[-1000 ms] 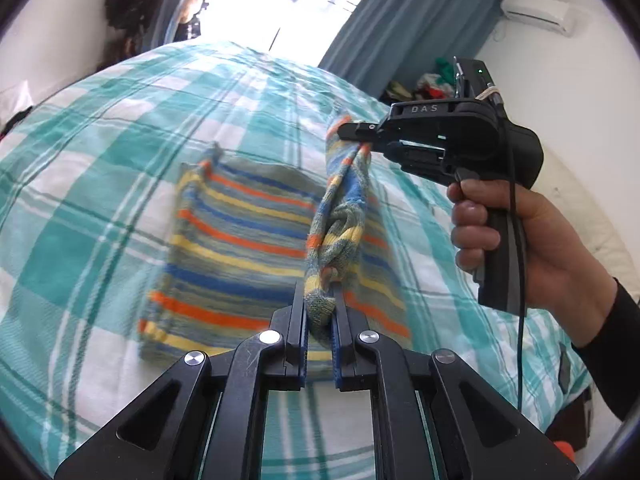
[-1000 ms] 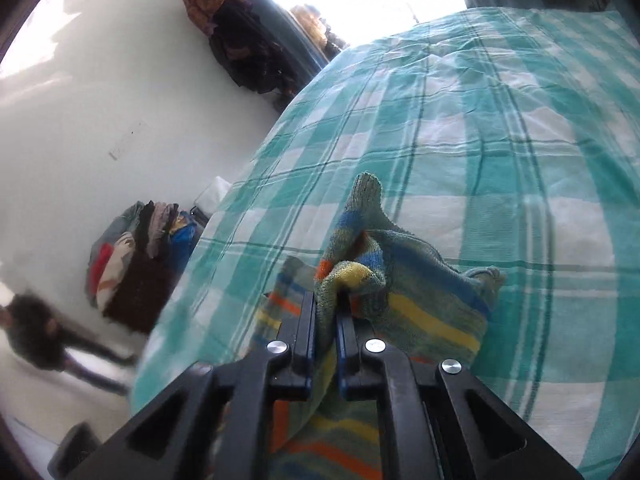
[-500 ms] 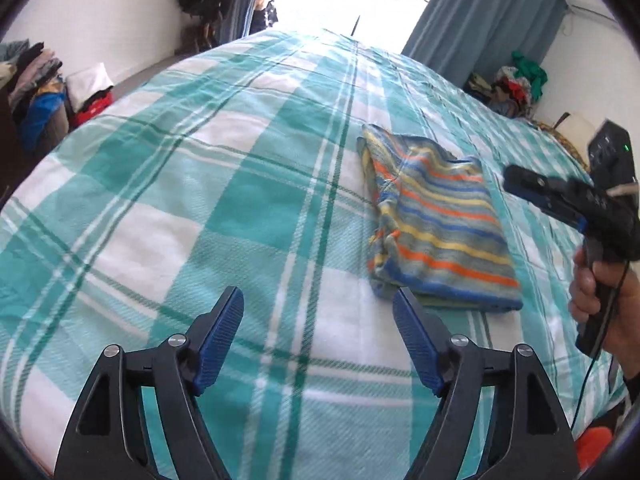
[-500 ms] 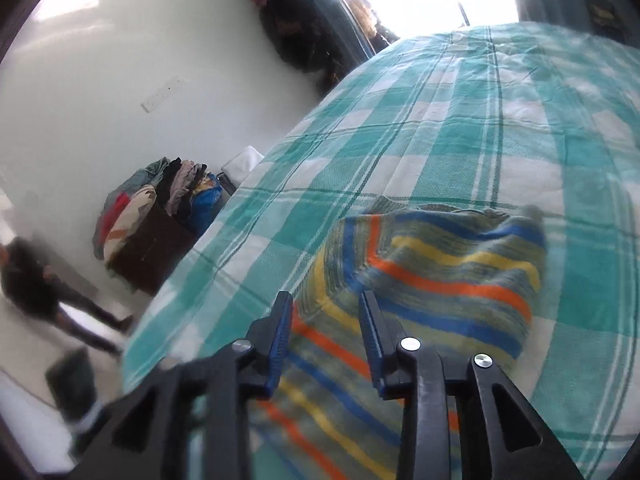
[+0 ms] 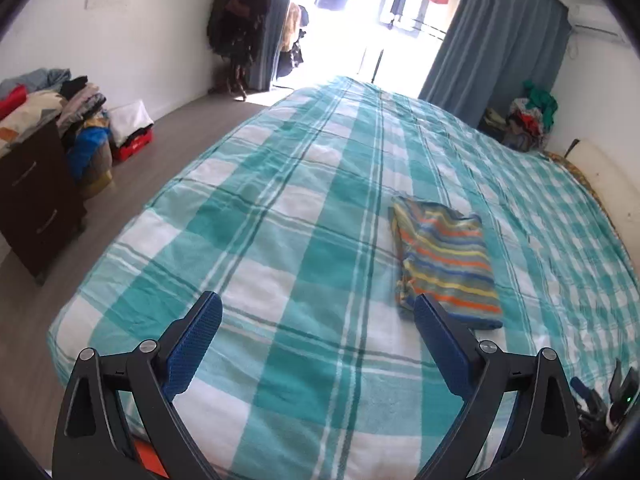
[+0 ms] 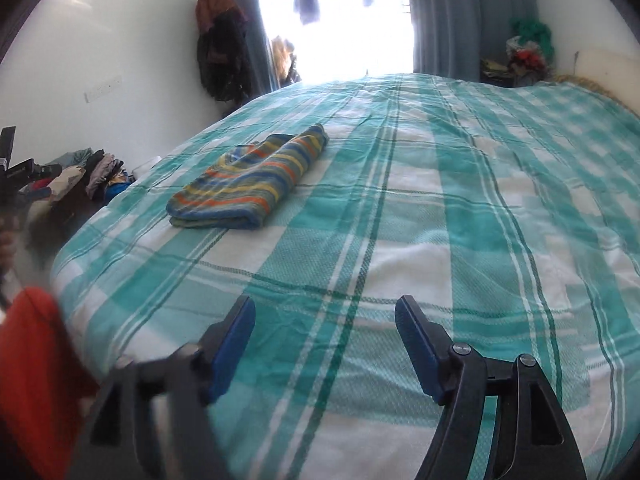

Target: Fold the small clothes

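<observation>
Both hands are off the cloth now. The striped garment (image 5: pixel 446 264) lies folded flat on the checked bedspread (image 5: pixel 280 248), a tidy rectangle.

From the left gripper (image 5: pixel 316 344) it sits up at about 1 o'clock, just beyond the right-hand fingertip (image 5: pixel 424 312), long axis running away from the camera. Its jaws have just been opening and stand wide, nothing between them but bedspread.

From the right gripper (image 6: pixel 324 332) the garment (image 6: pixel 252 176) is off at 11 o'clock, well apart, long axis slanting from near-left to far-right. Those jaws have also just been opening; they gape on nothing.

So the left one looks nearer. If another fold is wanted, I'd say it reaches the short near edge first.
</observation>
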A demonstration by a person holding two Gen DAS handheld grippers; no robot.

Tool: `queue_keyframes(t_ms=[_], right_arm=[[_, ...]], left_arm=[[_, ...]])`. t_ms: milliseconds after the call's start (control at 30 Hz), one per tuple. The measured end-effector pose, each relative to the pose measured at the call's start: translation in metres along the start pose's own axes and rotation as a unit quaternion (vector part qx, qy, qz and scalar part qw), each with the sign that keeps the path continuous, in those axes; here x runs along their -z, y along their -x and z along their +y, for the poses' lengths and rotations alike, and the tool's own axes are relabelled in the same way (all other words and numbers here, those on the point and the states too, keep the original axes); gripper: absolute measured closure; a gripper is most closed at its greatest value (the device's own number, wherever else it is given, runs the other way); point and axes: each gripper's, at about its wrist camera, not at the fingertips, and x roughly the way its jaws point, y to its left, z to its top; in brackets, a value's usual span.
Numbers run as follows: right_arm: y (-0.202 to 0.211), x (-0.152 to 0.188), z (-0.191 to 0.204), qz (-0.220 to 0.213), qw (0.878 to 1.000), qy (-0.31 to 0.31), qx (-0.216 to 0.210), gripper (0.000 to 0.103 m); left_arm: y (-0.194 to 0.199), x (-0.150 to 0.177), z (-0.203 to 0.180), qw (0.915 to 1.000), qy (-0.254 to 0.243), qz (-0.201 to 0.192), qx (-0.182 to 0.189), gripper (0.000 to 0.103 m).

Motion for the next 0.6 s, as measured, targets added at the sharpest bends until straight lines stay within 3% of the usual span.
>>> queue_keyframes(t_ms=[100, 200, 267, 333, 400, 600], right_arm=[[0.002, 0.005, -0.001, 0.007, 1.0, -0.015, 0.009, 0.031], [0.003, 0.002, 0.005, -0.007, 0.999, 0.016, 0.027, 0.029], [0.001, 0.002, 0.004, -0.013, 0.999, 0.017, 0.047, 0.019], [-0.005, 0.008, 0.0, -0.004, 0.998, 0.003, 0.068, 0.011], [-0.011, 0.015, -0.005, 0.007, 0.996, 0.001, 0.083, 0.01], [-0.038, 0.037, -0.013, 0.079, 0.995, -0.02, 0.053, 0.007]], left_arm=[[-0.026, 0.036, -0.024, 0.9989, 0.023, 0.016, 0.037, 0.006], [-0.05, 0.065, -0.05, 0.999, -0.008, 0.027, 0.034, 0.006], [-0.062, 0.079, -0.061, 0.9986, -0.033, 0.031, 0.028, 0.006], [-0.072, 0.095, -0.063, 0.9972, -0.058, 0.042, 0.023, 0.006], [-0.085, 0.11, -0.056, 0.995, -0.069, 0.071, 0.014, 0.006], [-0.095, 0.121, -0.056, 0.9929, -0.088, 0.08, 0.006, 0.001]])
